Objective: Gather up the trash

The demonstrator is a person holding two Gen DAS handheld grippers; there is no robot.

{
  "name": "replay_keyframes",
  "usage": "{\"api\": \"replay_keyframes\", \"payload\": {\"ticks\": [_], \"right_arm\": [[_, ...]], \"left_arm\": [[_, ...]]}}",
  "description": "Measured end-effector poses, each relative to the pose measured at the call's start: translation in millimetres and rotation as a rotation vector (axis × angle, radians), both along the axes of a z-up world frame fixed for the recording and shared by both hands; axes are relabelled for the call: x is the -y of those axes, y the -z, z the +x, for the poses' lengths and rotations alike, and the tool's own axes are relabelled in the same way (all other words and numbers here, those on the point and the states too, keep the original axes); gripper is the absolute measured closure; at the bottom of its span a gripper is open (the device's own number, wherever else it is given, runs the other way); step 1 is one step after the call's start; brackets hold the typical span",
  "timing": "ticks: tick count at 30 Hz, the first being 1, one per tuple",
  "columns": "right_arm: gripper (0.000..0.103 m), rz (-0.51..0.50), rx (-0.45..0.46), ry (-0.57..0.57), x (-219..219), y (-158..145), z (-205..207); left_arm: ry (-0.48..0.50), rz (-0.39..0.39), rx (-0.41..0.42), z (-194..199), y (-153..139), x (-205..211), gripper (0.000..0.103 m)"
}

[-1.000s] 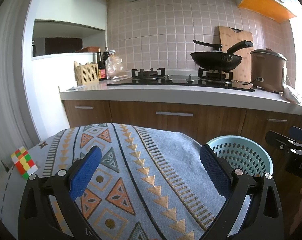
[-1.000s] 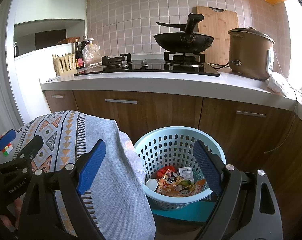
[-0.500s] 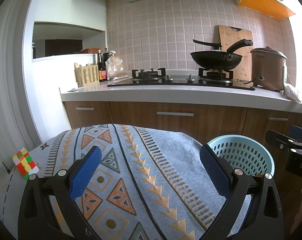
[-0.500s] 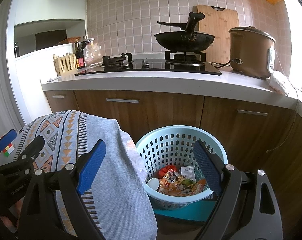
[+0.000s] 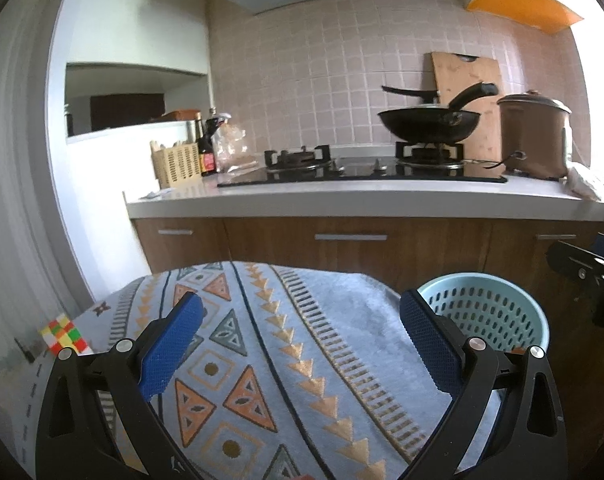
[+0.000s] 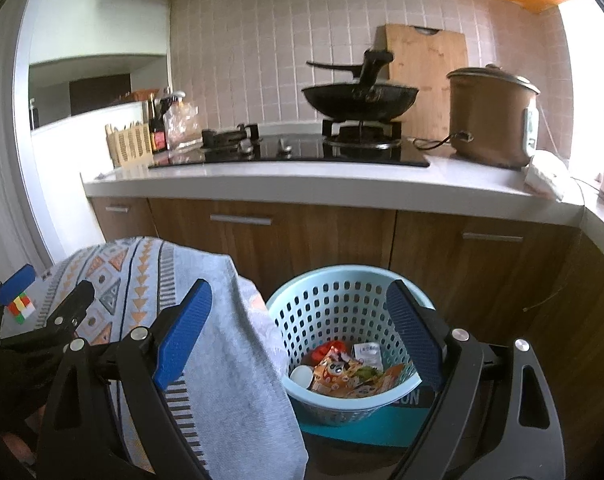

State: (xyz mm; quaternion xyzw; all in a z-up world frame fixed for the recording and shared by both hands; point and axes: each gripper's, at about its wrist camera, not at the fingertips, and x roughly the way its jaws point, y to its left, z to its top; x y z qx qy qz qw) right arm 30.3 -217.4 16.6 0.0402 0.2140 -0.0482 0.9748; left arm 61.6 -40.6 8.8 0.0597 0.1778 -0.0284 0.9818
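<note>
Both tongs stand released with nothing between their blue pads: the left tongs (image 5: pixel 300 344) hang over the patterned cloth (image 5: pixel 262 344) that covers the surface, and the right tongs (image 6: pixel 298 328) hang past its right edge, above the basket (image 6: pixel 302 304). The trash (image 6: pixel 342 372) lies in the bottom of that pale blue basket: orange snack wrappers, a red scrap, a small white packet and a white cap or cup, all heaped against the near wall. The basket stands on the floor just beside the right edge of the surface, in front of the wooden cabinets. The trash sits ahead of and below the right tongs, roughly centred in their gap, so the right hand is plainly the nearer one; from the left tongs the basket (image 5: pixel 482 312) lies off to the right and only its rim and wall show, the contents hidden. On the cloth no loose trash is visible; the one small thing on the surface is a colour cube (image 5: pixel 64 334) near its left edge, nearer the left hand. Judging from this, collection looks close to finished, and any further piece, if one lies out of view, would have to travel rightward off the surface edge and drop down into the basket
</note>
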Motion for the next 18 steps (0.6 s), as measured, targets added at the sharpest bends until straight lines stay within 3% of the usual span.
{"api": "replay_keyframes", "payload": {"ticks": [3,7,12,18], "right_arm": [[0.018,0.009,0.015,0.0,1.5,-6.0,-7.1],[0.018,0.002,0.029,-0.006,-0.3,-11.3,-15.8],[0.018,0.015,0.046,-0.008,1.8,-15.6,-26.9],[0.018,0.021,0.058,-0.005,4.3,-18.0,-37.3]], "left_arm": [[0.032,0.001,0.007,-11.9,-13.0,3.3,0.008],[0.064,-0.052,0.004,-25.5,-23.2,-0.3,0.008],[0.061,-0.028,0.001,-40.3,-28.4,1.1,0.008],[0.086,-0.061,-0.001,-52.8,-34.2,0.3,0.008]]}}
